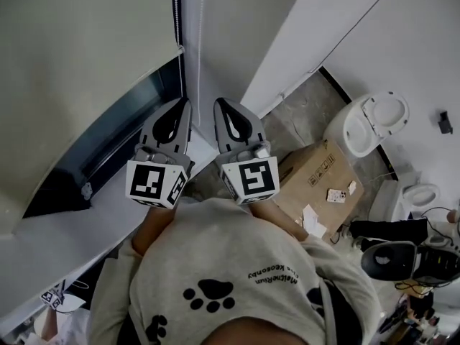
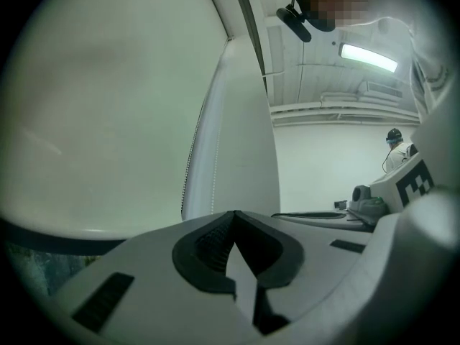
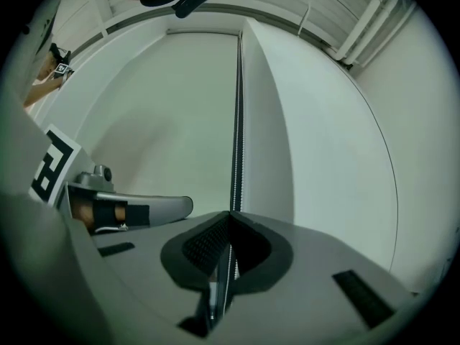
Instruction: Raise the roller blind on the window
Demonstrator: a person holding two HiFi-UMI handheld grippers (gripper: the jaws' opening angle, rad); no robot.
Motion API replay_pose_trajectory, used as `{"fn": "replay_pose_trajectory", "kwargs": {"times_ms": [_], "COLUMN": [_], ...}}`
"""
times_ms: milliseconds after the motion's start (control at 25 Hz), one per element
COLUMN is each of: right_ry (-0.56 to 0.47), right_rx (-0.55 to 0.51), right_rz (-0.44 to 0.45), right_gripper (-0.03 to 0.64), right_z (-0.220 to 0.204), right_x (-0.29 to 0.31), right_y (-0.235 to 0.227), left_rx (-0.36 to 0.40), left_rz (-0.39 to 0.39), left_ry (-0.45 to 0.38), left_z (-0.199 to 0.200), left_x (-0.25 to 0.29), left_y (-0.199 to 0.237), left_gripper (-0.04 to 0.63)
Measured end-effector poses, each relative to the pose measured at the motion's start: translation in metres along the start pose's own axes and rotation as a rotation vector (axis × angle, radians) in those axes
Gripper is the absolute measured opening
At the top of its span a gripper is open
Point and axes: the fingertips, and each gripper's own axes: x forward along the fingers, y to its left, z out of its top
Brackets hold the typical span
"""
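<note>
Head view: roller blind hangs lowered, up-left of the tips. Left hand-held gripper and right hand-held gripper are side by side, jaws closed. Right gripper view: bead chain hangs just beyond its tips.

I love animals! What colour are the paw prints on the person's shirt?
The paw prints are black; the head view shows them best.

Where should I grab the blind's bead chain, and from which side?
Take the bead chain on its straight hanging run beside the blind, coming level from the room side. It is thin and vertical, so the shut right gripper must open first.
</note>
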Motion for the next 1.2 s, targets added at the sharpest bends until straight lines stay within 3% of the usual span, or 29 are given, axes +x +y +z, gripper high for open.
{"fn": "replay_pose_trajectory", "kwargs": {"times_ms": [480, 960, 1000, 1040, 1200], "right_ry": [0.014, 0.033, 0.032, 0.028, -0.006], "right_rx": [0.004, -0.024, -0.025, -0.025, -0.011], "right_rz": [-0.093, -0.091, -0.092, -0.091, -0.064], "right_gripper": [0.009, 0.009, 0.009, 0.009, 0.009], "right_z": [-0.012, -0.007, -0.007, -0.008, -0.002], "right_x": [0.04, 0.051, 0.052, 0.054, 0.061], "right_y": [-0.017, -0.019, -0.02, -0.02, -0.016], "left_rx": [0.006, 0.025, 0.021, 0.013, -0.005], "left_rz": [-0.113, -0.191, -0.201, -0.214, -0.232], "left_ry": [0.025, 0.064, 0.068, 0.073, 0.089], "left_z": [-0.008, -0.011, -0.012, -0.014, -0.014], "left_x": [0.053, 0.081, 0.084, 0.087, 0.096], "left_y": [0.029, 0.032, 0.032, 0.032, 0.037], "left_gripper": [0.008, 0.012, 0.046, 0.131, 0.138]}}
